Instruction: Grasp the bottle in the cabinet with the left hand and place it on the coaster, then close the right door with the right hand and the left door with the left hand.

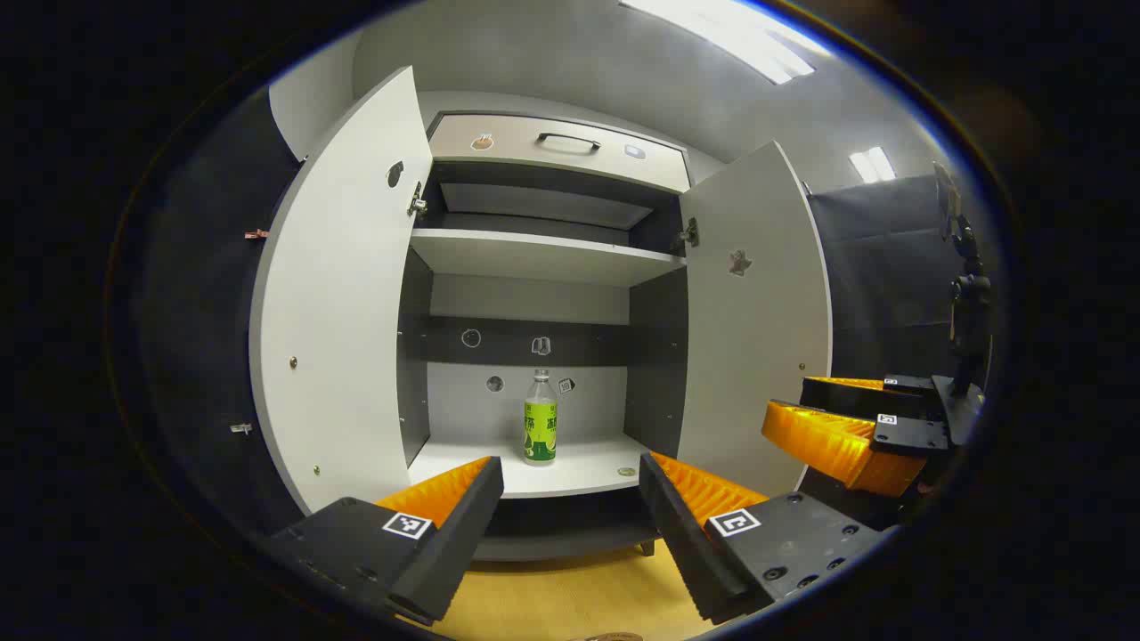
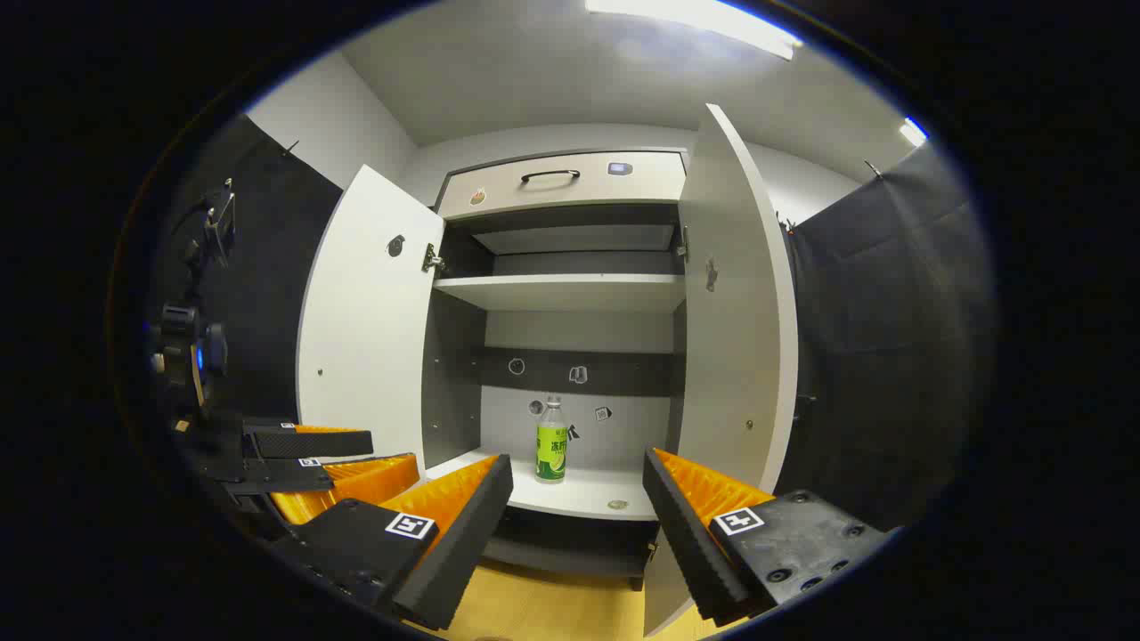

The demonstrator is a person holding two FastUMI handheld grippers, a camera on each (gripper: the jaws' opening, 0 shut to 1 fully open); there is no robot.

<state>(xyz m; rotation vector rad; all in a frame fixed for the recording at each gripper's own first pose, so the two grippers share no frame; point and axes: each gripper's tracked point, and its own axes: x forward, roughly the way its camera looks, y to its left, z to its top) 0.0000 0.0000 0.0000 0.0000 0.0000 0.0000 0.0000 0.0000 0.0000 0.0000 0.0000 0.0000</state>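
Open cabinet (image 1: 543, 258) ahead: the green-labelled bottle (image 1: 540, 418) stands on its bottom shelf (image 1: 579, 472). Both hand-held grippers, left (image 1: 570, 507) and right (image 2: 577, 512), gape empty, well short. Next, I judge: left reaches in.

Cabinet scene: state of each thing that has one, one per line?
Left door: open.
Right door: open.
Drawer: shut.
Bottle: upright on the bottom shelf, capped.
Left gripper: open, holding nothing.
Right gripper: open, holding nothing.
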